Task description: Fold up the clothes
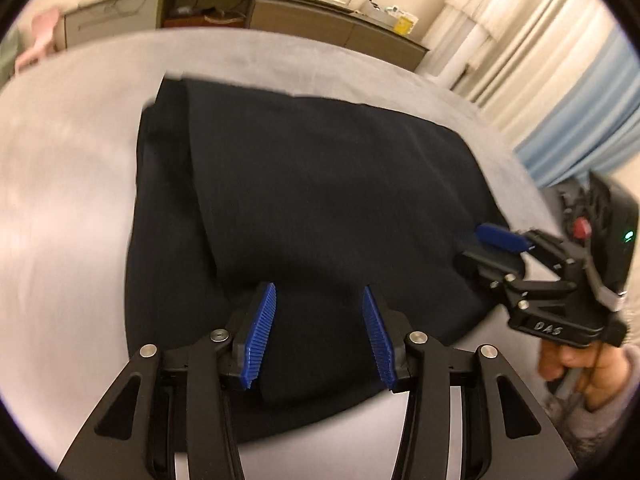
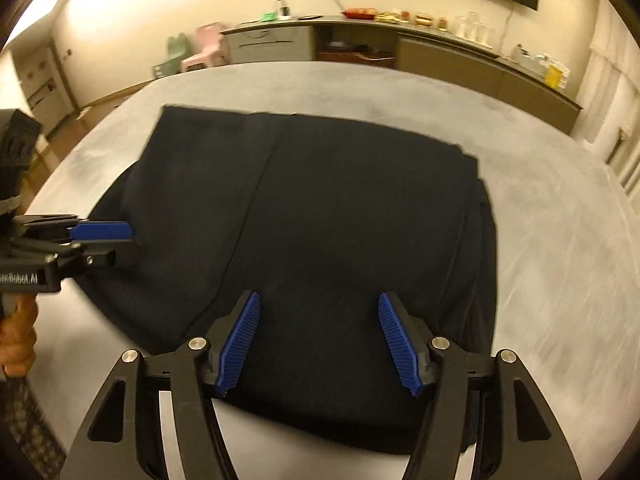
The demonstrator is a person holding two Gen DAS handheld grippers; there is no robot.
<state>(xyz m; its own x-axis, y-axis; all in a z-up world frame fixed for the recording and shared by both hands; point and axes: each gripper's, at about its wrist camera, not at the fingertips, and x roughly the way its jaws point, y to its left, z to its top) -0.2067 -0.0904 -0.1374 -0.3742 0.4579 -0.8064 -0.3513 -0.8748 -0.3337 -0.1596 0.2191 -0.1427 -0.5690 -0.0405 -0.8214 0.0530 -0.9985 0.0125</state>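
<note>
A dark navy garment [image 1: 320, 200] lies folded in a rough rectangle on the grey table [image 1: 72, 200], with a lengthwise fold line down its left part. My left gripper [image 1: 320, 336] hovers over the garment's near edge, jaws open, with only cloth showing below the gap. My right gripper [image 2: 320, 344] is likewise open above the near edge of the garment [image 2: 320, 220]. In the left wrist view the right gripper [image 1: 492, 250] reaches in at the garment's right edge. In the right wrist view the left gripper [image 2: 108, 242] sits at the left edge. Neither pinches cloth.
A long sideboard [image 2: 440, 56] with food and glassware stands behind the table [image 2: 560, 240]. Small pink and green chairs [image 2: 200, 52] stand at the back left, and curtains [image 1: 540, 60] hang at the right. A person's hand [image 1: 580, 368] holds the right gripper's handle.
</note>
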